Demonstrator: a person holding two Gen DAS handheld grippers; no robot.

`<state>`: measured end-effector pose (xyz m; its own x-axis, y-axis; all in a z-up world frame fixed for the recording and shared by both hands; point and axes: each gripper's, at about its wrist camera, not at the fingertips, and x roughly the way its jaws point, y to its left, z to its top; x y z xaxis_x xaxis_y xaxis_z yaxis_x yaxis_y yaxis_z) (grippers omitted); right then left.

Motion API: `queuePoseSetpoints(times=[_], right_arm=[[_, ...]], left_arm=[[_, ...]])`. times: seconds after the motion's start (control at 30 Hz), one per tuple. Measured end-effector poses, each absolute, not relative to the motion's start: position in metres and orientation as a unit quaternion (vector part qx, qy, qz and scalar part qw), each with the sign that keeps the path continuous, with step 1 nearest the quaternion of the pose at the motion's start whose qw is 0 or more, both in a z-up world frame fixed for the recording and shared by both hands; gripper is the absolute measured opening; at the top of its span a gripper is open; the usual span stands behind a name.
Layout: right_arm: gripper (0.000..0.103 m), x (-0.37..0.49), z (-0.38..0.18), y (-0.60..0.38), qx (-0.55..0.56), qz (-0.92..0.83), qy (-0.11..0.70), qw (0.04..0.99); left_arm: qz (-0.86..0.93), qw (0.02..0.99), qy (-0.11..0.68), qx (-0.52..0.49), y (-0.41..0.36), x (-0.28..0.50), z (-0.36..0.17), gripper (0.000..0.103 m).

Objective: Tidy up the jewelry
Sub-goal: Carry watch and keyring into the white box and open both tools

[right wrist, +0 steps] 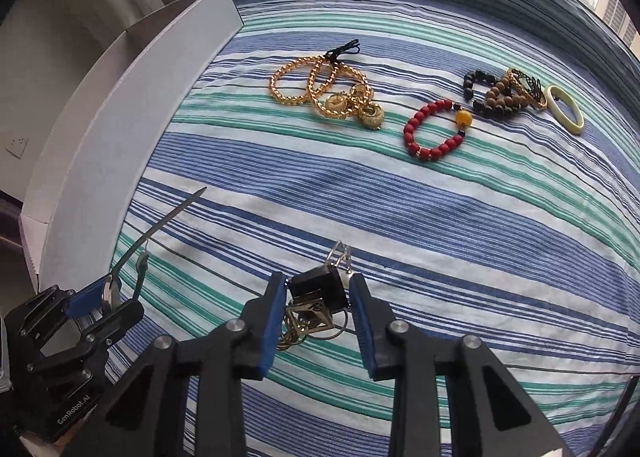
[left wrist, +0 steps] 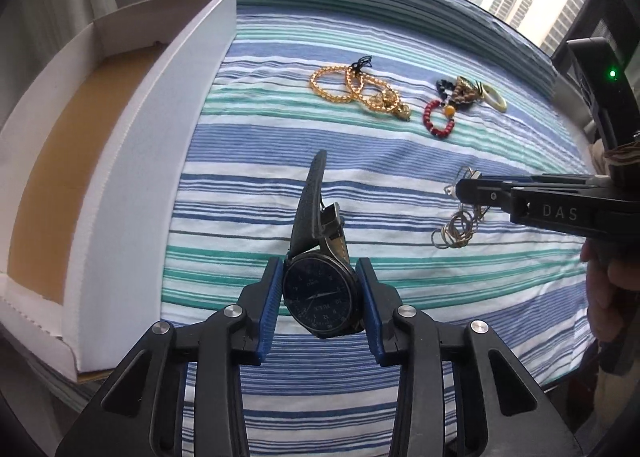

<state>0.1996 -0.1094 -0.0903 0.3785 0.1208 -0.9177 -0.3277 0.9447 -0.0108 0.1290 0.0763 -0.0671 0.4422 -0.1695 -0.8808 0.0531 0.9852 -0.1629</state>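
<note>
My left gripper (left wrist: 320, 293) is shut on a black wristwatch (left wrist: 318, 297), held above the striped cloth with its strap standing up. It shows from the side in the right wrist view (right wrist: 100, 297). My right gripper (right wrist: 318, 297) is shut on a black cube pendant with gold wire chains (right wrist: 316, 297), low over the cloth; it also shows in the left wrist view (left wrist: 460, 189). Further back lie gold bead bracelets (right wrist: 324, 89), a red bead bracelet (right wrist: 434, 129), dark and brown bead bracelets (right wrist: 500, 97) and a pale bangle (right wrist: 566, 109).
An open white cardboard box (left wrist: 120, 161) with a brown floor stands along the left edge of the striped cloth (left wrist: 360, 145). Windows with tower blocks are behind the surface. A hand holds the right gripper at the right edge (left wrist: 608, 289).
</note>
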Motion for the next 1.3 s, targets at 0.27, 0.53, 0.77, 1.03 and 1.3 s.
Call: queuePoseSetpoints(times=[0.27,0.53,0.77,1.03,1.3], right_arm=[[0.033,0.191,-0.032,-0.056,-0.111,0.193,0.500,0.837],[0.033,0.171,0.016,0.051,-0.136,0.286,0.451,0.834],[0.033,0.166,-0.013,0.162,-0.171,0.352,0.471,0.791],[0.033,0.161,-0.108,0.235,-0.253,0.337,0.527,0.738],[0.043,0.167,-0.141,0.243,-0.263,0.310,0.539,0.738]], left_arm=[[-0.065,0.859,0.500,-0.083,0.130,0.128,-0.002,0.037],[0.040,0.875,0.476,-0.081,0.242,0.140,0.025,0.037],[0.107,0.851,0.504,-0.103,0.334,0.153,-0.012,0.037],[0.124,0.818,0.546,-0.134,0.376,0.147,-0.065,0.037],[0.120,0.816,0.552,-0.121,0.368,0.145,-0.078,0.039]])
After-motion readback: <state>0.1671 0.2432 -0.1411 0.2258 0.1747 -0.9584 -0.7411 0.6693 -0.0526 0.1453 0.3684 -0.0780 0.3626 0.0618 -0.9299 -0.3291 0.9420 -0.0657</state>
